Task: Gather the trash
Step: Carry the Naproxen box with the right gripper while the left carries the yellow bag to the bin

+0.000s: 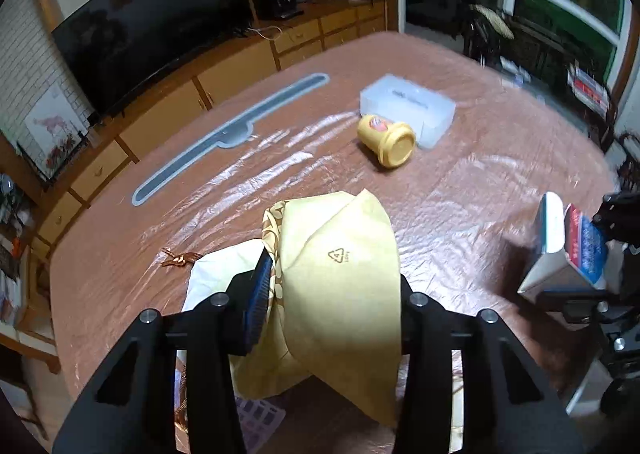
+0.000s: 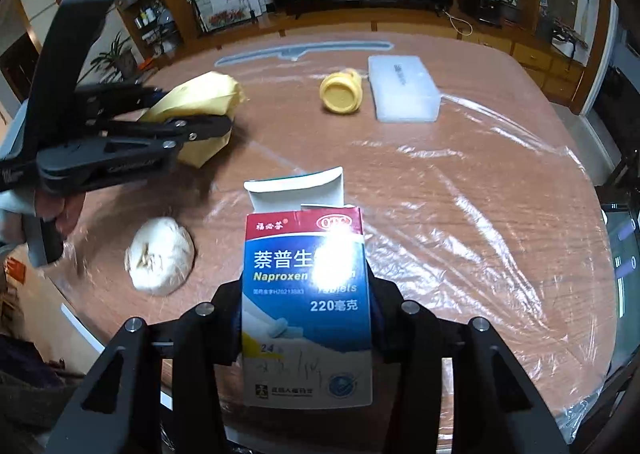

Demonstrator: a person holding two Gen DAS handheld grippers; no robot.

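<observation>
In the left wrist view, near centre: left gripper (image 1: pixel 332 294) with fingers (image 1: pixel 260 294) clamped tight on a crumpled yellow paper wrapper (image 1: pixel 340 278), lifted just above the plastic-covered counter (image 1: pixel 460 194). Beneath and left of the wrapper, white paper (image 1: pixel 208 274) lying flat. Farther off, a yellow cup (image 1: pixel 388 138) tipped on its side, touching a translucent white box (image 1: pixel 408 106); left of these, a long grey strip (image 1: pixel 224 134). At the right edge, the right gripper (image 1: pixel 588 266) pinching a medicine box (image 1: pixel 568 250). In the right wrist view, near centre: right gripper (image 2: pixel 308 318), fingers (image 2: pixel 228 318) pressed against both sides of the blue, red and white medicine box (image 2: pixel 306 310), top flap open. At left, the left gripper (image 2: pixel 200 110) gripping the yellow paper wrapper (image 2: pixel 200 102), a hand (image 2: pixel 56 214) behind it. Near left on the counter (image 2: pixel 460 214), a crumpled white paper ball (image 2: pixel 160 256). Far centre, the yellow cup (image 2: pixel 340 92) beside the translucent white box (image 2: pixel 402 88), the long grey strip (image 2: pixel 300 50) beyond.
</observation>
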